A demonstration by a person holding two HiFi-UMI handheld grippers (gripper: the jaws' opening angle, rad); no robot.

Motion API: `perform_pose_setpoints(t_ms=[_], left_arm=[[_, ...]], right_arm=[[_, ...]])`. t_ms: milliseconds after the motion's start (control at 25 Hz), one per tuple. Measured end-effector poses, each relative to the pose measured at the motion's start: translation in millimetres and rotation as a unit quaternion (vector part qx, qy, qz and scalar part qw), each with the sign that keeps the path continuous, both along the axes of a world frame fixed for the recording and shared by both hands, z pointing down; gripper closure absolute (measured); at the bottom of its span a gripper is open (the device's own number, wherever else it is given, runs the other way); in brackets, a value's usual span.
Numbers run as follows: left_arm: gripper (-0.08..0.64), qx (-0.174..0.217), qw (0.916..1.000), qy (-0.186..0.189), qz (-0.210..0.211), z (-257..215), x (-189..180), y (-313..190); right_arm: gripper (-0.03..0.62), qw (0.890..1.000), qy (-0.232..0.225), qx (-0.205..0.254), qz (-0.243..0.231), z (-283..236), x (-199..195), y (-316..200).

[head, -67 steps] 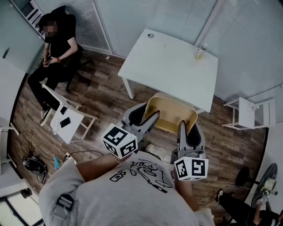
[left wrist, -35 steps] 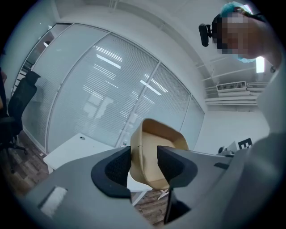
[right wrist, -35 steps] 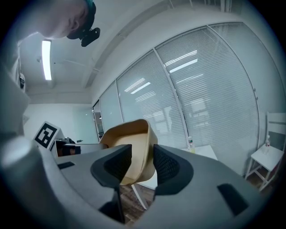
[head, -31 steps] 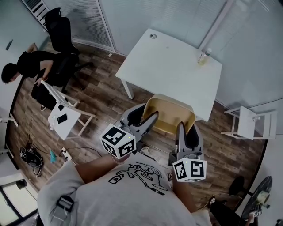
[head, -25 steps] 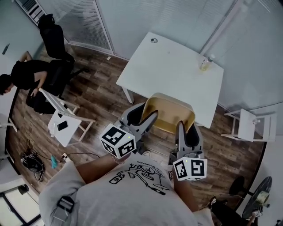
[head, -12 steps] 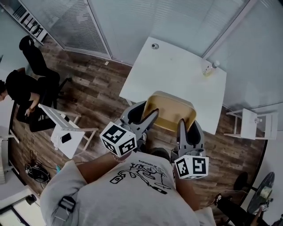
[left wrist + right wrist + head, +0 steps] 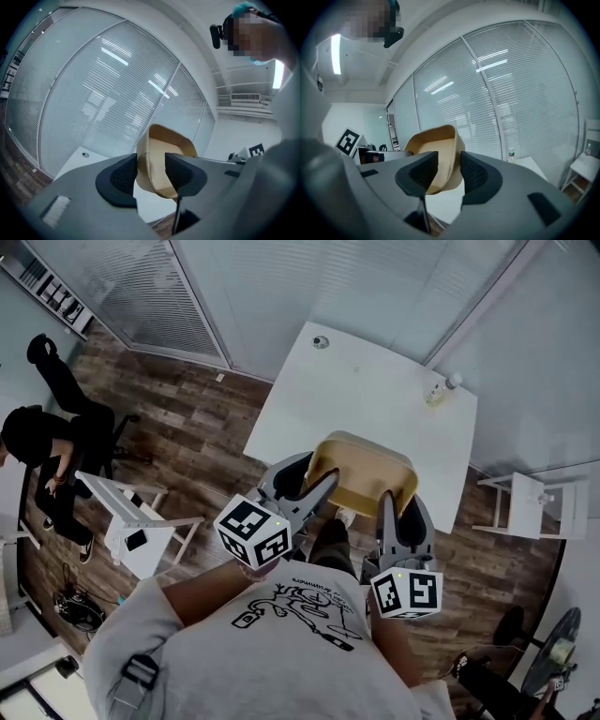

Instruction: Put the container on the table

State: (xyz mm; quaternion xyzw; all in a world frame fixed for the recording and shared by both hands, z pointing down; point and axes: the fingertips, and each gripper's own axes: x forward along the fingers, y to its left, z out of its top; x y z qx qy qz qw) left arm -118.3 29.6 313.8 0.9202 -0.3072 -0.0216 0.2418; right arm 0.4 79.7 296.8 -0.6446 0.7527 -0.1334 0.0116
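So the container (image 7: pixel 361 470), mouth up and long axis running gripper to gripper, hangs over the near edge of the table (image 7: pixel 370 381), left gripper (image 7: pixel 309 482) clamping its left wall, right gripper (image 7: pixel 397 507) its right.

Left tool (image 7: pixel 302 486) and right tool (image 7: pixel 401 510) side by side mid-frame, forearms stretched forward, each tool's jaws pinching the container (image 7: pixel 361 472) wall.
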Motion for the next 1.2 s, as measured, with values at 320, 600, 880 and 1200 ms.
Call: perform_pose_setpoints(t_ms=[320,600,880,1200], left_arm=[[0.391,-0.002,0.9999,-0.010,0.006,3.9,67.6,-41.1],[0.391,-0.001,0.9998,-0.019,0.004,4.4,136.9,-87.7],[0.393,0.002,0.9997,-0.025,0.002,0.4,185.3,-116.2],[0.391,-0.005,0.9996,-0.027,-0.004,6.9,198.6,-138.1]], right_arm=[[0.471,1.000,-0.010,0.002,0.006,3.5,67.3,-41.8],[0.471,1.000,-0.015,0.000,-0.001,8.0,136.8,-88.7],[0.471,1.000,-0.020,0.000,-0.005,7.0,185.0,-116.6],[0.471,1.000,-0.020,-0.007,-0.013,12.6,198.9,-140.7]])
